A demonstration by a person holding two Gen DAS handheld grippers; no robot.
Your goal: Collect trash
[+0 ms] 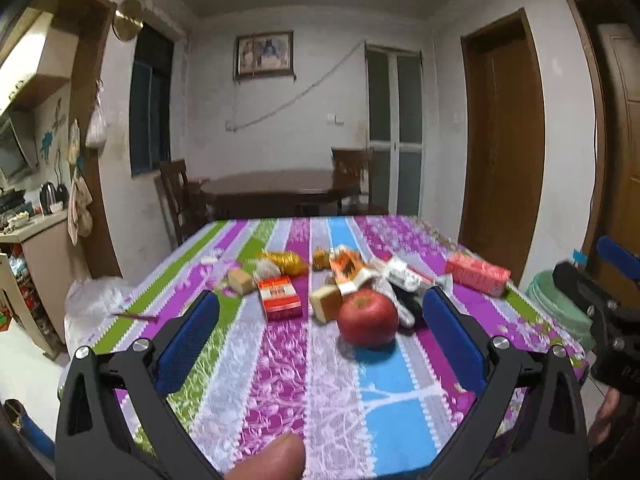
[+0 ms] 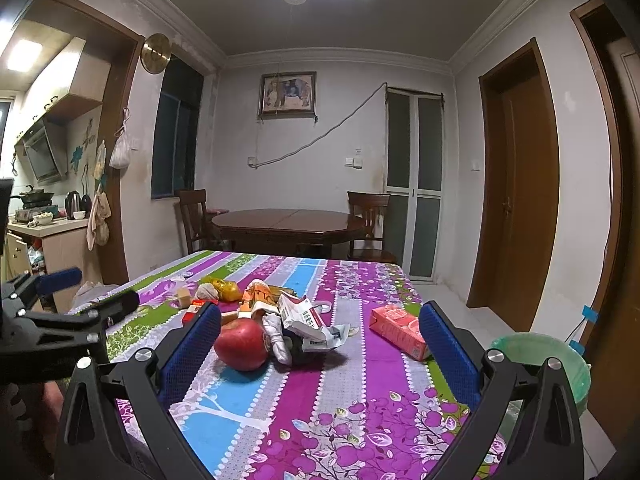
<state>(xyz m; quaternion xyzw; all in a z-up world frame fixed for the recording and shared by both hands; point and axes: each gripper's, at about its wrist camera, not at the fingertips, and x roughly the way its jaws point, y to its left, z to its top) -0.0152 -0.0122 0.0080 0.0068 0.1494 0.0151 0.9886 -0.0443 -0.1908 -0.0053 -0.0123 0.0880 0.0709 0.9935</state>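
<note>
Across the table, from the green bin off its right edge to the untouched trash pile mid-cloth, collecting looks unstarted, with left gripper and right gripper both spread and empty.

Worktop under both tongs: striped floral cloth, matt woven look. Left tongs: matt black plastic arms, blue textured pads, bright metal screw heads, jaws spread. Right tongs: same build, same blue textured pads, jaws spread. Just ahead of left tongs: red apple, smooth, slight gloss. Beyond it: red printed cardboard box, crumpled white printed paper carton. By right tongs' right pad: pink cardboard drink carton, smooth finish.
</note>
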